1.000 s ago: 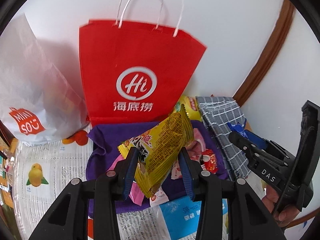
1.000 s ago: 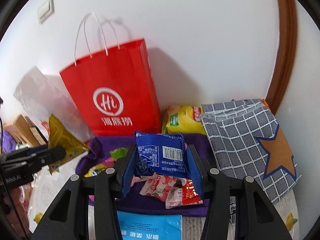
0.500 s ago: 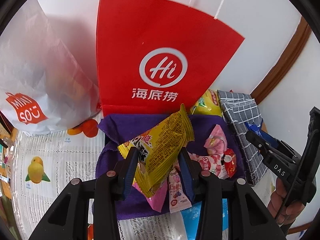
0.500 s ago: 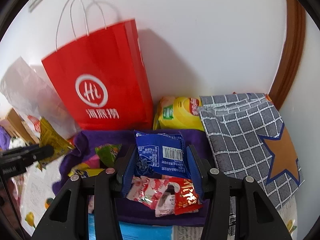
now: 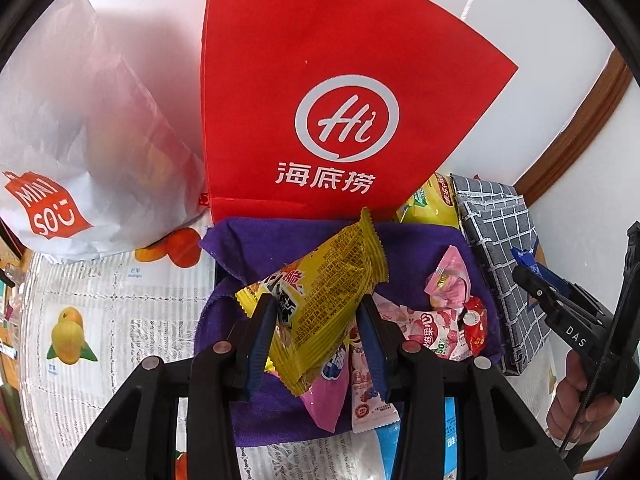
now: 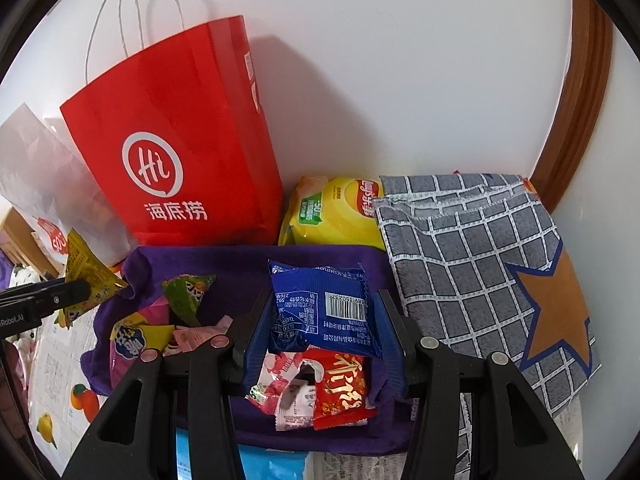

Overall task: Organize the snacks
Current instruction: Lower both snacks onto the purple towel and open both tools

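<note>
Left hand-held gripper (image 5: 316, 334) clamps yellow snack pkt (image 5: 320, 308), right hand-held gripper (image 6: 324, 332) clamps blue pkt (image 6: 322, 310), both over purple cloth (image 6: 320, 258).

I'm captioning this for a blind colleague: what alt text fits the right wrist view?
The right hand-held gripper grips a blue snack packet above a purple cloth strewn with snacks, facing a red paper bag by a white wall.

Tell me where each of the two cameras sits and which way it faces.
Left wrist: on the left gripper, facing the red bag; its fingers clamp a yellow packet; the right gripper shows at right.
Right wrist: on the right gripper, facing the wall corner; it grips a blue packet.
Shared: red bag, purple cloth, checked cloth.
</note>
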Demonstrator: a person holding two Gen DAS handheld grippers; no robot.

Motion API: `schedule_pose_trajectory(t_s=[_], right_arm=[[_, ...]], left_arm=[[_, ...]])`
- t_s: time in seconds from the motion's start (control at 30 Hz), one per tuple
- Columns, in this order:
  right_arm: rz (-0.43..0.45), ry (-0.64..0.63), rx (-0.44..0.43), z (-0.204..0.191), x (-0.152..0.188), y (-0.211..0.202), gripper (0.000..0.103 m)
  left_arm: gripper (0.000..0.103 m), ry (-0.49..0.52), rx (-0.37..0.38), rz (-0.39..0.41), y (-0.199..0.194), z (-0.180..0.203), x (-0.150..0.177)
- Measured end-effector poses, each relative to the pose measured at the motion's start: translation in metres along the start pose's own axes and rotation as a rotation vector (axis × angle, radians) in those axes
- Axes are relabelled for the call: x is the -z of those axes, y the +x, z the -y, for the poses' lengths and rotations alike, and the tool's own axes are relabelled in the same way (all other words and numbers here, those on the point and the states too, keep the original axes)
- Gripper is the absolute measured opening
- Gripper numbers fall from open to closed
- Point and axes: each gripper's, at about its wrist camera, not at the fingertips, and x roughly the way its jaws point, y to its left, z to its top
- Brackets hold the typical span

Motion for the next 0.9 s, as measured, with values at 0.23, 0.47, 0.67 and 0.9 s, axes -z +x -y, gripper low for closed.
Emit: schedule_pose_trajectory(t_s=[0.23,0.47,0.67,0.9], right_arm=[[-0.057,-0.036,0.01,-0.01,0.006,0.016,0.049],[-0.106,-0.045,0.032,-0.01,0.011,0.031,0.049],[-0.121,-0.059,0.03,-0.014,0.013,0.037,0.05],[-0.147,-0.081,0.02,-0.024,0.018,0.047,0.05]], left_arm=[[0.039,0.021,0.008,-0.042,0.014,0.008,0.003],[0.039,0.054,0.01,-0.064,0.022,0.018,0.006],[0.039,0.068,0.003,-0.085,0.03,0.022,0.007],[0.04,0.071,0.004,-0.095,0.038,0.025,0.009]])
